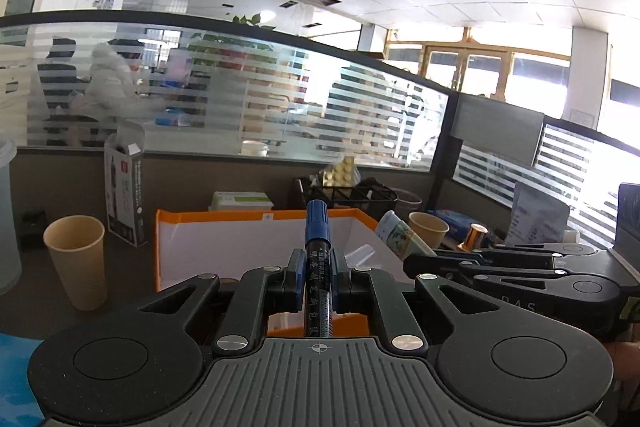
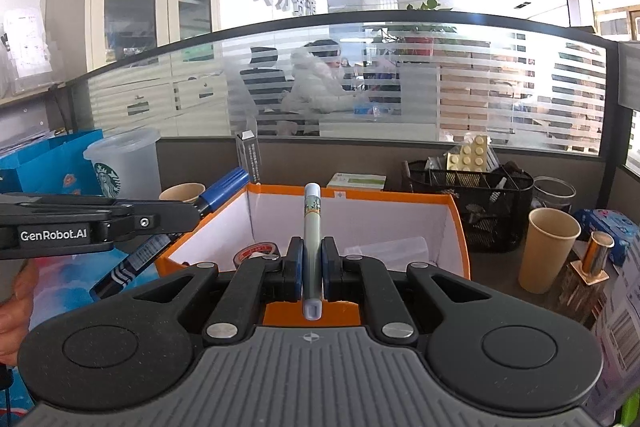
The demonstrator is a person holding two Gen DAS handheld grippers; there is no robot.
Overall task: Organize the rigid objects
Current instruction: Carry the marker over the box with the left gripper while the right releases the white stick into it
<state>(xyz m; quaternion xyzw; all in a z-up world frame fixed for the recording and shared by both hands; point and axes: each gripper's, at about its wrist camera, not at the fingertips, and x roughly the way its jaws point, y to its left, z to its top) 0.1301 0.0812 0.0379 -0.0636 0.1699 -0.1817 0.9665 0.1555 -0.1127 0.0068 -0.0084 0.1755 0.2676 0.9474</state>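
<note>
Both grippers are pinching pens: my left gripper is clamping a blue marker along its barrel, cap pointing forward, and my right gripper is squeezing a pale pen the same way. I am holding each just short of the orange box, probably so they drop inside beside the tape roll lying there.

"GenRobot.AI" marks the left hand-held gripper; a Starbucks logo marks the plastic cup.
</note>
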